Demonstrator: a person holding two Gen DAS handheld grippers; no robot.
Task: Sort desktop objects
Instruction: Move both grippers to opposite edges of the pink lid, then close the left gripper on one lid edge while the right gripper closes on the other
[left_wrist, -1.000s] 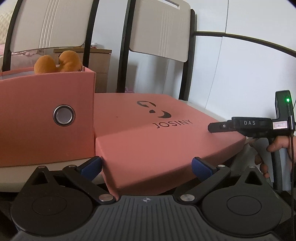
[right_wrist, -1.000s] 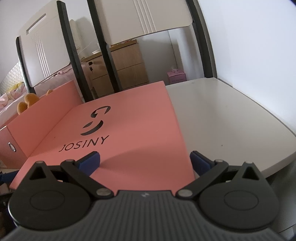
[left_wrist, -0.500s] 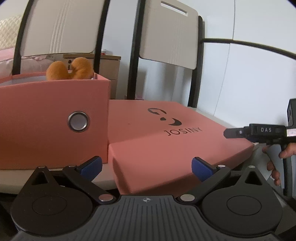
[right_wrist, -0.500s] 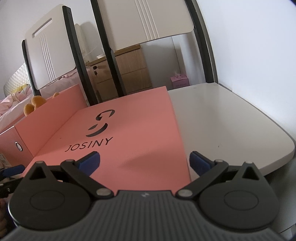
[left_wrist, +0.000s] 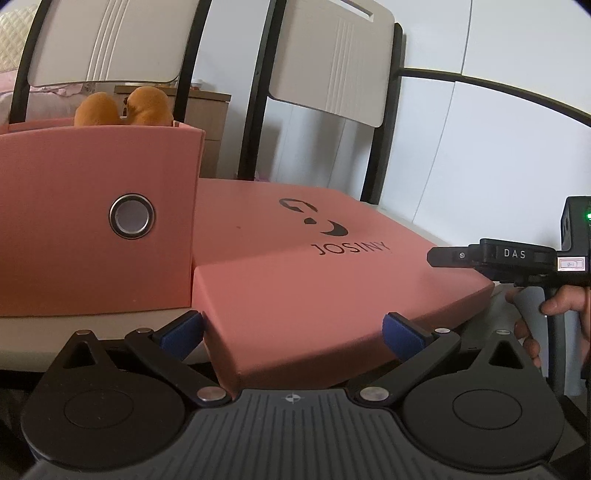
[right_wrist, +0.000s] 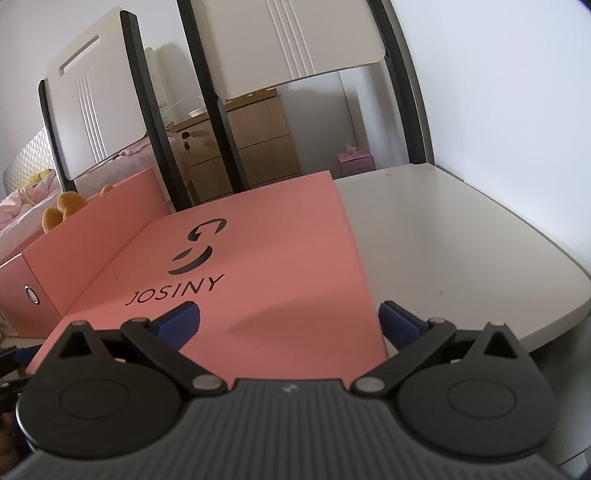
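Right now my left hand-held gripper sits wide open at the near corner of the pink lid, its blue pads to either side of that corner and not pressing it. My right hand-held gripper is open as well, spread across the lid's near edge at its right end, one pad over the pink top and the other just off its right side above the white bench. The lid lies flat on the bench with the JOSINY print facing up. To its left, touching it, stands the taller pink box with a round metal grommet in its front wall; an orange plush toy pokes above its rim. From the left camera I see my right hand on the other tool's handle beside the lid's right edge. Behind the bench stand two chairs.
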